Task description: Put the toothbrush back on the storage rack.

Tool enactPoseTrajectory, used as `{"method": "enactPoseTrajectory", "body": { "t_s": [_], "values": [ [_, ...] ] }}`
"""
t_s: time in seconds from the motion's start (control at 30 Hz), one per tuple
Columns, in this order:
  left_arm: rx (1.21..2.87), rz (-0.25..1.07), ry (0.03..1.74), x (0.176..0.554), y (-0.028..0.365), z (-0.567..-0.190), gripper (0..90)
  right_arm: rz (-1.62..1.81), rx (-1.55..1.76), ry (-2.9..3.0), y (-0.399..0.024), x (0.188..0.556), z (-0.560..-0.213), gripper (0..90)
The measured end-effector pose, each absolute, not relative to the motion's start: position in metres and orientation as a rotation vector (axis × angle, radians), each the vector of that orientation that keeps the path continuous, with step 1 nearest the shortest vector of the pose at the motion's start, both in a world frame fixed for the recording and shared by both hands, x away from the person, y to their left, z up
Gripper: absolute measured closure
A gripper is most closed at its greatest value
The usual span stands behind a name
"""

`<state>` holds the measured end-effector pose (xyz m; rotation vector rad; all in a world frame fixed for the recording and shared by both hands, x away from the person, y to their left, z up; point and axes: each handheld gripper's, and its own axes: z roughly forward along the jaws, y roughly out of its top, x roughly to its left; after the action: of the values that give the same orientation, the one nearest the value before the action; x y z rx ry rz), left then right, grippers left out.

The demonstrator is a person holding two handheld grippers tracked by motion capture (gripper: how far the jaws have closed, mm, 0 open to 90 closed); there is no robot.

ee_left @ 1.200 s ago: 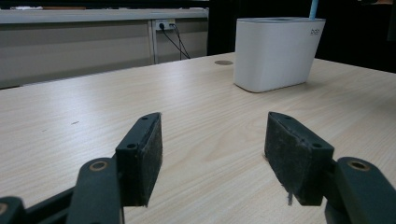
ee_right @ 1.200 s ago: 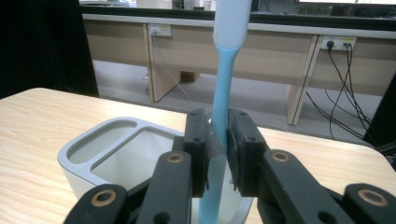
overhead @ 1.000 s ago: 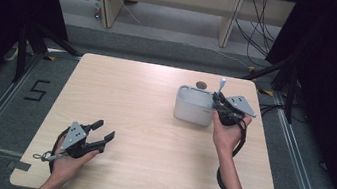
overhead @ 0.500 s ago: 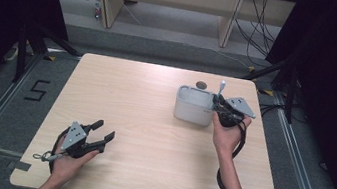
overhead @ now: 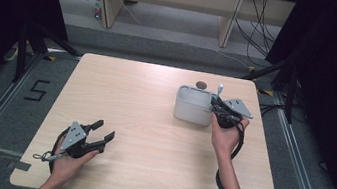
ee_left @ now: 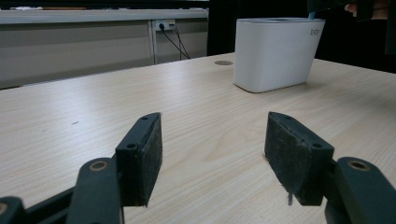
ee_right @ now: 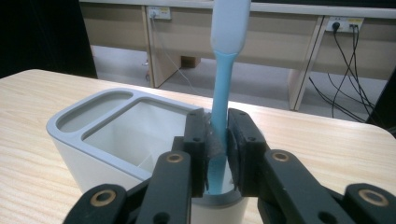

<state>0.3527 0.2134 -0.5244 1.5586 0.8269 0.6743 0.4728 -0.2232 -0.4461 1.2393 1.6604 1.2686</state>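
Note:
A white holder [overhead: 189, 105] with a grey rim and several compartments stands at the table's right rear. My right gripper [overhead: 216, 106] is at its right end, shut on a blue-handled stick with a white end [ee_right: 219, 93]. The stick stands upright, white end up [overhead: 220, 88]. Its lower part sits between the pads [ee_right: 215, 140], just over the holder's near compartment. The holder's [ee_right: 93, 126] larger compartments look empty. My left gripper [overhead: 104, 129] rests open on the table at front left. Nothing lies between its pads [ee_left: 215, 135], and the holder [ee_left: 275, 51] is far beyond them.
A small round hole [overhead: 201, 85] sits in the tabletop just behind the holder. The right gripper's cable [overhead: 224, 183] trails back along the forearm to the front edge. Bare wood [overhead: 142, 121] lies between the two hands. Shelving and wall cables stand beyond the table's far edge.

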Motion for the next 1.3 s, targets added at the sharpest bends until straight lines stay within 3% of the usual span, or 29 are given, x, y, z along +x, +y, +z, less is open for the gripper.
{"method": "enactPoseTrajectory", "body": {
  "t_s": [0.4,0.77,1.3],
  "values": [
    [1.560,0.674,0.827,0.353,0.213,-0.524,36.5,1.271,1.232,1.655,-0.223,0.473,-0.447,77.8],
    [1.558,0.674,0.826,0.353,0.214,-0.524,36.5,1.272,1.229,1.687,-0.226,0.467,-0.445,58.1],
    [1.559,0.678,0.827,0.353,0.213,-0.524,36.6,1.259,1.268,1.807,-0.240,0.425,-0.450,50.9]
  ]
}}
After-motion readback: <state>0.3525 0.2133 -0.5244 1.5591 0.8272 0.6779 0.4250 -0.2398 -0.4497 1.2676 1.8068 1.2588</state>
